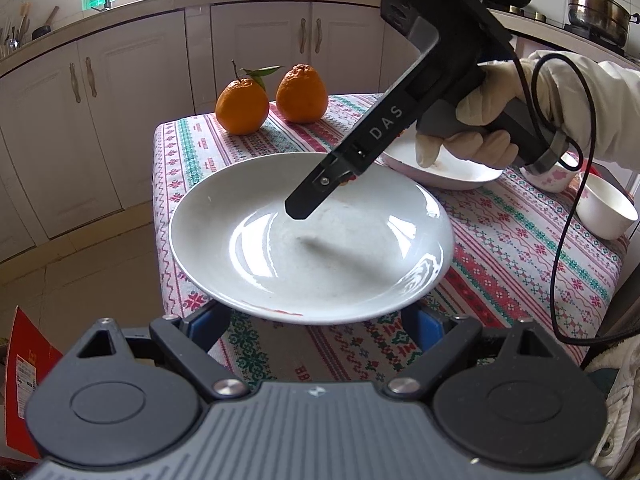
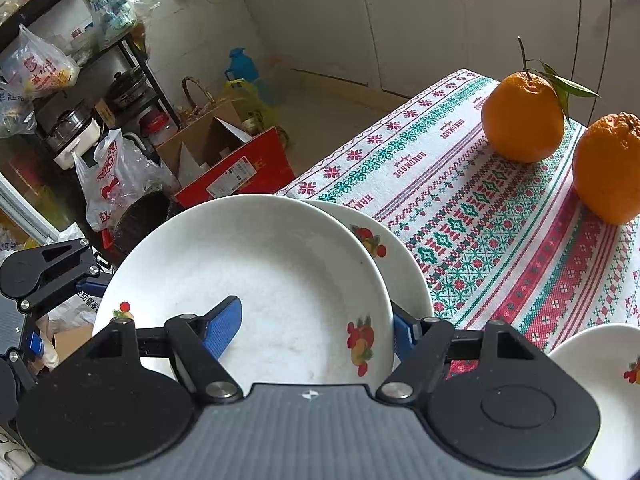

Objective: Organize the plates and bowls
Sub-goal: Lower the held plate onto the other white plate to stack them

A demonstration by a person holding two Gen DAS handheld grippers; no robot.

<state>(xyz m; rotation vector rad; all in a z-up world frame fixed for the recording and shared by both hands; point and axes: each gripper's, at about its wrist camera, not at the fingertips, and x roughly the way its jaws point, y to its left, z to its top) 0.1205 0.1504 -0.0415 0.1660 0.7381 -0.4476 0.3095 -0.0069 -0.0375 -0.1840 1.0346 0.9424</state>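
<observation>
A white plate with fruit prints (image 2: 260, 272) lies offset on a second printed plate (image 2: 404, 264) at the table's corner, overhanging the edge. My right gripper (image 2: 316, 328) straddles the top plate's rim, with one blue pad inside the dish and the other outside the rim. The jaws stand wide and do not press. In the left wrist view its black finger (image 1: 308, 204) hovers over the plate (image 1: 320, 264) and casts a shadow. My left gripper (image 1: 320, 322) sits at the near rim with its tips hidden under the plate. A third plate (image 1: 444, 168) lies under the gloved right hand.
Two oranges (image 1: 242, 106) (image 1: 302, 94) stand at the far end of the patterned tablecloth (image 1: 520, 248). A white bowl (image 1: 604, 208) and a floral bowl (image 1: 552, 178) sit at the right edge. Boxes and bags crowd the floor (image 2: 224, 160) beside the table.
</observation>
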